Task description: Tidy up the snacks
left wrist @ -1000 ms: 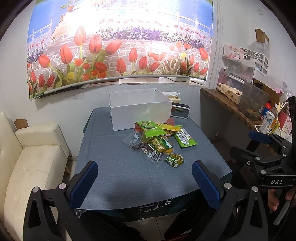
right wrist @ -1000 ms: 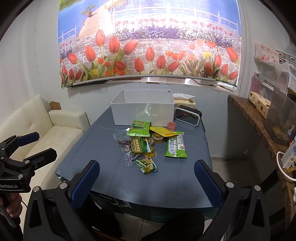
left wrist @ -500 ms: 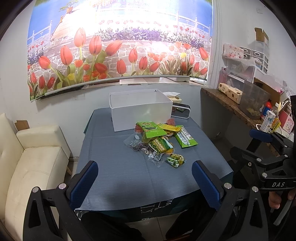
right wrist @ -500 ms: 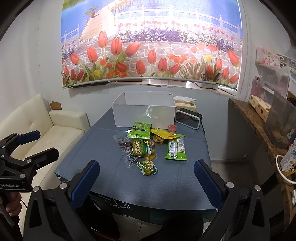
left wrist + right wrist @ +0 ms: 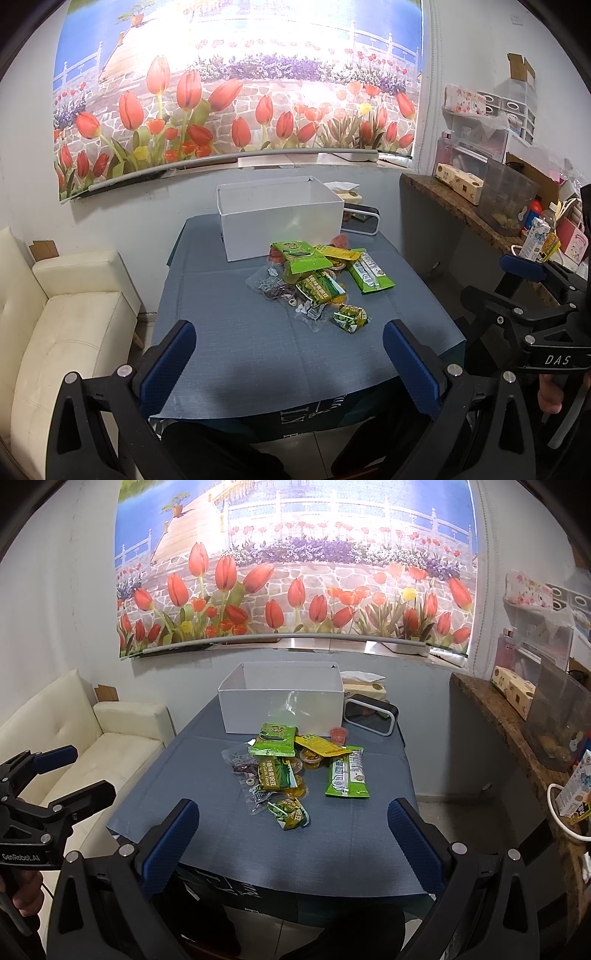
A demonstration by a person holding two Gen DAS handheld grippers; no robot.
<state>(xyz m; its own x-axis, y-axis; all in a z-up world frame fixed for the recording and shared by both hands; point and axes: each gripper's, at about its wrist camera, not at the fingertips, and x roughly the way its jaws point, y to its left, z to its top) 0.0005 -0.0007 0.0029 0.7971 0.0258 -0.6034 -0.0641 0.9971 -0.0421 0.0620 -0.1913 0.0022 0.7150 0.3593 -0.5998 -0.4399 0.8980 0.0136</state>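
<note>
A heap of snack packets (image 5: 317,280) (image 5: 291,771) lies in the middle of the blue-grey table (image 5: 240,350) (image 5: 351,842): mostly green bags, a yellow sachet, clear wrappers and small jelly cups. Behind the heap stands a white open box (image 5: 280,225) (image 5: 280,705). My left gripper (image 5: 290,363) is open, held short of the table's near edge, with nothing between its fingers. My right gripper (image 5: 293,843) is open too, also short of the near edge and holding nothing. Each gripper shows at the side of the other's view.
A black-framed mirror-like object (image 5: 371,716) and a tissue box (image 5: 364,688) stand right of the white box. A cream sofa (image 5: 62,325) is left of the table. A stone counter (image 5: 476,218) with bins and cartons runs along the right wall.
Both grippers have edged slightly toward the table; the view of the snacks and box has barely shifted. Nothing was picked up or moved.
</note>
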